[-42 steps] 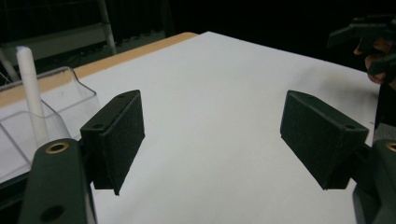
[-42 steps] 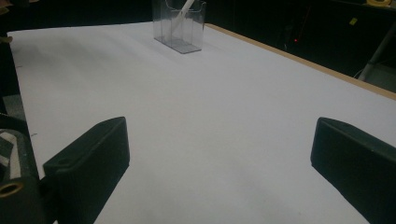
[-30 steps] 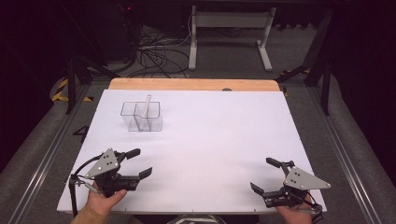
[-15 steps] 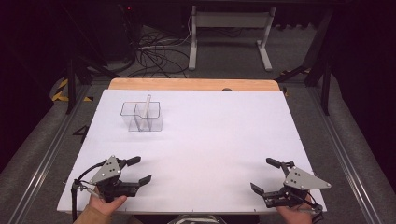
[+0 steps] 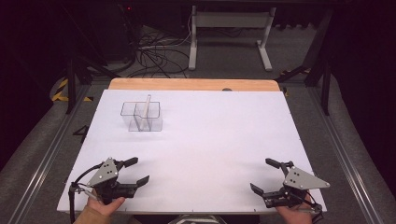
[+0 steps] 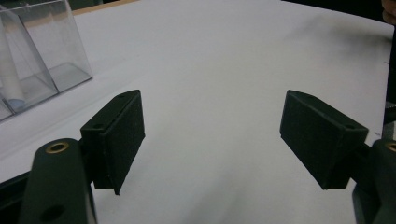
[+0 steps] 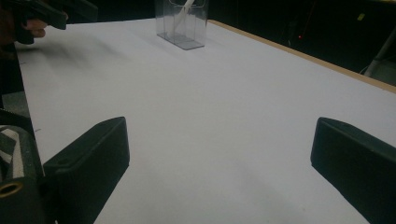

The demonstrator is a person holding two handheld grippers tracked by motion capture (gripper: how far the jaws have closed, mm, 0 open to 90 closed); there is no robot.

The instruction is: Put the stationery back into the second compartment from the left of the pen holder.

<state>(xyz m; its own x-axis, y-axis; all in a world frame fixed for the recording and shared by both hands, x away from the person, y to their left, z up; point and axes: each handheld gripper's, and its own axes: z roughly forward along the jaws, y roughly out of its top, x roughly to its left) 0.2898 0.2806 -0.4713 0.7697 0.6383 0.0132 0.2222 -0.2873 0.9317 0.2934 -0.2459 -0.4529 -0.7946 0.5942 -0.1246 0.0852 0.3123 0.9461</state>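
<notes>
Both tools, left tool [image 5: 134,171] & right tool [image 5: 264,175], gaping, nothing betw. jaws.

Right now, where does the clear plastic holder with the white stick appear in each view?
High view: clear holder at upper left of the white table.
Left gripper view: top left corner, beyond the jaws.
Right gripper view: top centre, far off.
Shared landmark: the white stick leaning inside it.

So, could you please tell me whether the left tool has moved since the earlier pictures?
Yes: the left tool has slipped back toward the table's near edge, away from the clear container, which has stayed put.
</notes>
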